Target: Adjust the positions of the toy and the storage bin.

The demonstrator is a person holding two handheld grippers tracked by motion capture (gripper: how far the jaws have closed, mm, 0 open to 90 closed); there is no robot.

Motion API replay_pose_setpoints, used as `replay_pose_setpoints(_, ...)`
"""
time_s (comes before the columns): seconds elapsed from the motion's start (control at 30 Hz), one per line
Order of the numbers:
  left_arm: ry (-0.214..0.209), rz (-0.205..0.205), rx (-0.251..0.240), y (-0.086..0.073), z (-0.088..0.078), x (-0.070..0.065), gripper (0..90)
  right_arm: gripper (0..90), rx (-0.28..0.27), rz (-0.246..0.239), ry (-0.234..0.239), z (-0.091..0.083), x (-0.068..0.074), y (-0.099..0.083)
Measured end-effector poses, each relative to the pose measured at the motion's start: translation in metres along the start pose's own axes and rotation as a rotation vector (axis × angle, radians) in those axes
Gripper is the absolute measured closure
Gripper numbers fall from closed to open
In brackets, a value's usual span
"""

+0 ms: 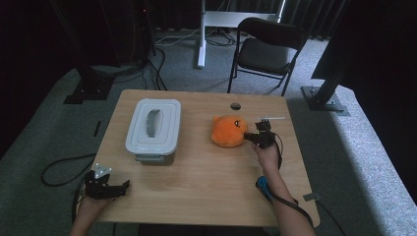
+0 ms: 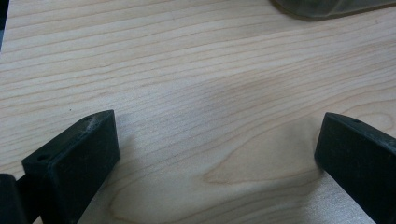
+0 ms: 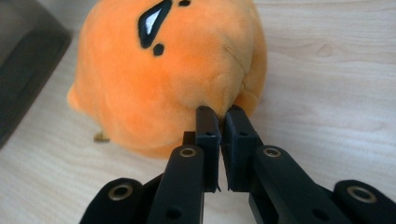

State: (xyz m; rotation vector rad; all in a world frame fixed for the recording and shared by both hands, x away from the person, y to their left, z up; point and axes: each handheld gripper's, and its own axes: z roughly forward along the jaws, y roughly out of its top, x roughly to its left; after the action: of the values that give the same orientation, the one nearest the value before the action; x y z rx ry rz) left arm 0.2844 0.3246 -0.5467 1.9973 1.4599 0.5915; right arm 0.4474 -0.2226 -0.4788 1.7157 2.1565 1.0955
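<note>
the orange plush toy (image 1: pixel 229 131) lies on the wooden table (image 1: pixel 206 182), right of centre, face side up with black stitched eye marks showing in the right gripper view (image 3: pixel 168 70). my right gripper (image 1: pixel 256 137) is at its right edge; in the right gripper view my jaws are pinched almost together on a fold of the plush's fabric at its lower side, tips buried in the fur (image 3: pixel 219 114). to the plush's left, well apart, stands a white lidded storage box (image 1: pixel 153 129) with a grey handle recess in the lid. my left gripper (image 1: pixel 124 186) rests near the table's front left corner, jaws wide apart over bare wood (image 2: pixel 212 154), nothing between them. a black folding chair (image 1: pixel 268 51) stands on the carpet beyond the table's far edge.
</note>
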Motion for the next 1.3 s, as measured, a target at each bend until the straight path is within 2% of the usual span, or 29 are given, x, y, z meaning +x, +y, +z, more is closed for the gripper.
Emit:
replay_pose_setpoints(0.03, 0.000, 0.000, 0.000, 0.000, 0.000, 0.000, 0.3, 85.4, -0.009, 0.019, 0.001, 0.001, -0.003, 0.004)
replay_pose_setpoints(0.13, 0.000, 0.000, 0.000, 0.000, 0.000, 0.000, 0.3, 84.3, -0.007, 0.033, -0.009, 0.005, -0.008, 0.013)
replay_pose_setpoints(0.23, 0.000, 0.000, 0.000, 0.000, 0.000, 0.000, 0.3, 82.9, 0.004, 0.031, -0.007, 0.007, -0.013, 0.019)
replay_pose_setpoints(0.3, 0.000, 0.001, 0.000, 0.000, 0.000, 0.000, 0.3, 82.5, 0.010, 0.035, -0.011, 0.006, -0.017, 0.022)
replay_pose_setpoints(0.43, 0.000, 0.000, 0.000, 0.000, 0.000, 0.000, 0.3, 80.5, -0.015, 0.056, -0.006, -0.004, -0.021, 0.018)
replay_pose_setpoints(0.57, 0.000, 0.000, 0.000, 0.000, 0.000, 0.000, 0.3, 74.1, -0.061, 0.038, 0.011, -0.024, -0.013, 0.008)
replay_pose_setpoints(0.7, 0.000, 0.000, 0.000, 0.000, 0.000, 0.000, 0.3, 60.3, -0.048, 0.009, 0.057, -0.029, 0.005, -0.008)
replay_pose_setpoints(0.77, 0.000, 0.000, 0.000, 0.000, 0.000, 0.000, 0.3, 56.9, -0.030, -0.004, 0.088, -0.027, 0.014, -0.015)
replay_pose_setpoints(0.83, 0.001, -0.001, 0.000, 0.000, 0.000, 0.000, 0.3, 52.7, -0.013, -0.017, 0.087, -0.023, 0.022, -0.020)
replay_pose_setpoints(0.9, 0.001, -0.001, 0.000, 0.000, 0.000, 0.000, 0.3, 51.4, 0.005, -0.006, 0.102, -0.016, 0.026, -0.027)
replay_pose_setpoints(1.1, 0.001, -0.001, 0.000, 0.000, 0.000, 0.000, 0.3, 49.5, 0.054, 0.055, 0.126, 0.010, 0.027, -0.036)
replay_pose_setpoints(1.2, 0.001, -0.001, 0.000, 0.000, 0.000, 0.000, 0.3, 49.6, 0.050, 0.073, 0.119, 0.017, 0.028, -0.032)
replay_pose_setpoints(1.3, 0.001, -0.001, 0.000, 0.000, 0.000, 0.000, 0.3, 54.7, 0.034, 0.088, 0.093, 0.022, 0.027, -0.028)
